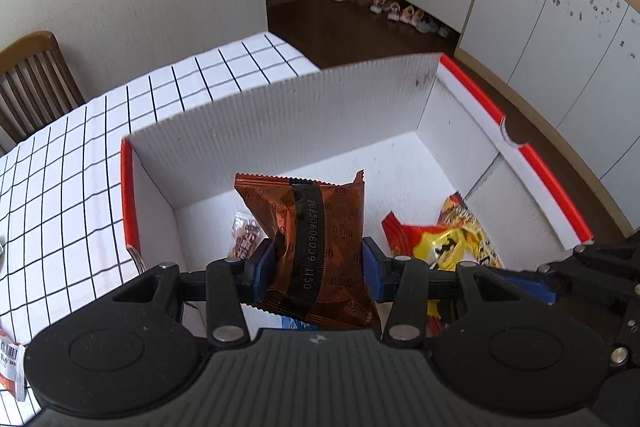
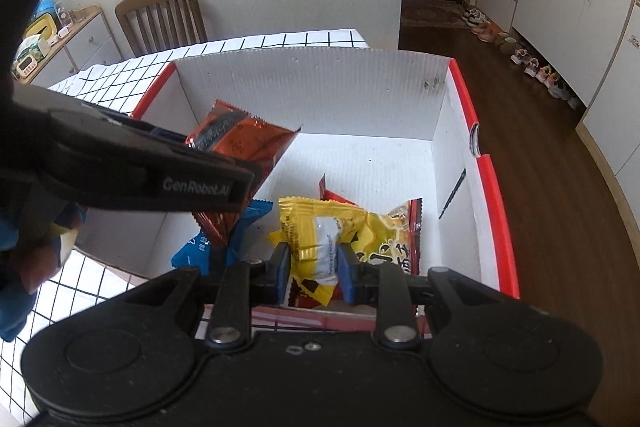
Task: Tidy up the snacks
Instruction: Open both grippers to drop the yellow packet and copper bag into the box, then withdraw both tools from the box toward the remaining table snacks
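A white cardboard box with a red rim (image 1: 472,93) (image 2: 460,75) sits on the grid-patterned tablecloth. My left gripper (image 1: 316,267) is shut on a brown Oreo packet (image 1: 316,227) (image 2: 244,143), held upright over the box's left half. My right gripper (image 2: 314,269) is shut on a yellow snack packet (image 2: 340,231) (image 1: 460,243), low over the box's right half. Under it lies a red packet (image 2: 332,195). A blue packet (image 2: 204,247) rests on the box floor beneath the Oreo packet. A small clear-wrapped snack (image 1: 244,235) lies in the box's left corner.
The checked tablecloth (image 1: 60,187) extends left of the box. A white and orange wrapper (image 1: 10,367) lies at its near left edge. A wooden chair (image 2: 160,15) stands behind the table. White cabinets (image 1: 540,7) and shoes (image 1: 400,11) line the wooden floor to the right.
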A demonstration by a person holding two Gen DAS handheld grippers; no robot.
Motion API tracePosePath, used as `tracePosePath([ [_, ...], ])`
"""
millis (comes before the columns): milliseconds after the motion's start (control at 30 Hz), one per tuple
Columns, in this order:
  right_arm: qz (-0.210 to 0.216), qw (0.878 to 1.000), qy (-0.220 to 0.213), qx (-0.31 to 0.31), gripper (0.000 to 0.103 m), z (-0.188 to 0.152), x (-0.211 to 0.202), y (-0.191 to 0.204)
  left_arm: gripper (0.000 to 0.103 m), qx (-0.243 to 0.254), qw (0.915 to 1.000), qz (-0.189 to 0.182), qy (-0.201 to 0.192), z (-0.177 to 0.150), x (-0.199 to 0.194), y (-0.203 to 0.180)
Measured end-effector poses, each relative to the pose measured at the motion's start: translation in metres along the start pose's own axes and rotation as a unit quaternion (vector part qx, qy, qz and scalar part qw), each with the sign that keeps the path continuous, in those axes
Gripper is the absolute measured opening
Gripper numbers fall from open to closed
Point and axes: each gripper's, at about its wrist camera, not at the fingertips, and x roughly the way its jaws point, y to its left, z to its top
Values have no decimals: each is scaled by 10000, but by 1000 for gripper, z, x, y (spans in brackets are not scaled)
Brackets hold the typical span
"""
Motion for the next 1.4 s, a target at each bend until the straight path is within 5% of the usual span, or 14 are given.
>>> tracePosePath([
  [133, 48, 10000, -36, 60, 28, -2, -4, -4, 47, 46, 10000, 23, 11, -4, -1, -1],
  [200, 80, 9999, -64, 86, 30, -3, -7, -5, 64, 48, 10000, -14, -68, -6, -6, -1],
  [267, 88, 9999, -101, 59, 32, -3, -12, -6, 67, 97, 9997, 11, -211, -8, -13, -2],
  [867, 351, 9970, -696, -12, 48, -4, -64, 1, 67, -139, 9945, -6, -1043, -31, -96, 13],
  [1400, 644, 9919, -1066, -260, 64, -3, -92, 48, 67, -534, 9864, 165, -1546, -81, -168, 62],
])
